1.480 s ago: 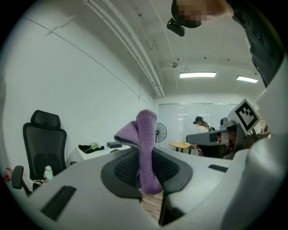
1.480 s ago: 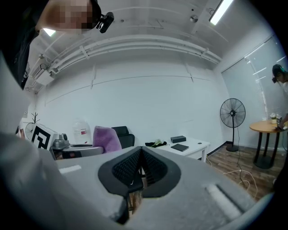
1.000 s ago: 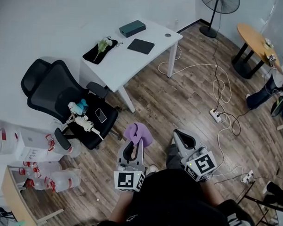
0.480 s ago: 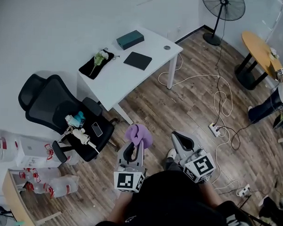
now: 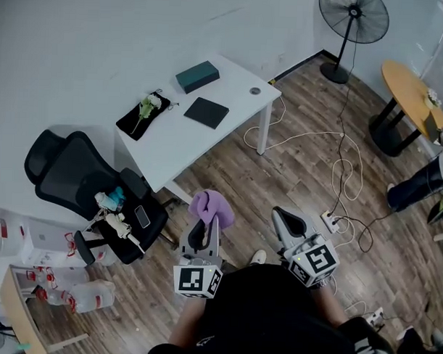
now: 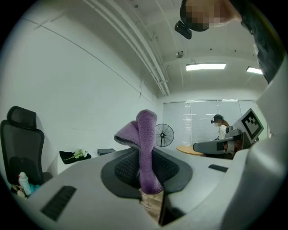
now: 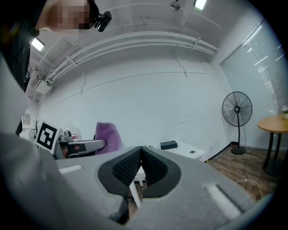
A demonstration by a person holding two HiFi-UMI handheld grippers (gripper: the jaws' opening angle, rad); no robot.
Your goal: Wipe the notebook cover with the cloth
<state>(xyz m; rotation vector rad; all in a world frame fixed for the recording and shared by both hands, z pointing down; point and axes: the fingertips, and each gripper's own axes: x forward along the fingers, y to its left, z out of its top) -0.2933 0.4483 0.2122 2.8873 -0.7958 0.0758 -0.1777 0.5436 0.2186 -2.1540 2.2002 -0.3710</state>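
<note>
Cloth [image 5: 212,208], purple and plush, is standing up out of the left gripper [image 5: 205,230], whose jaws are pinching its lower end with almost no gap. The right gripper [image 5: 287,224] is riding beside it, jaws pressed together on nothing. Both are hovering over the wood floor, well apart from the notebook [image 5: 206,112], which is lying flat on the white table [image 5: 172,145]. Judged soft, light and floppy, the cloth is probably wanting a bunched hold so that a broad fold is meeting the stiff, smooth cover. That cover may be sliding unless steadied at an edge. Beside it, the teal box [image 5: 197,77] is sitting shut, contents unseen, and the black mat [image 5: 129,122] is carrying a flower sprig [image 5: 147,103].
</note>
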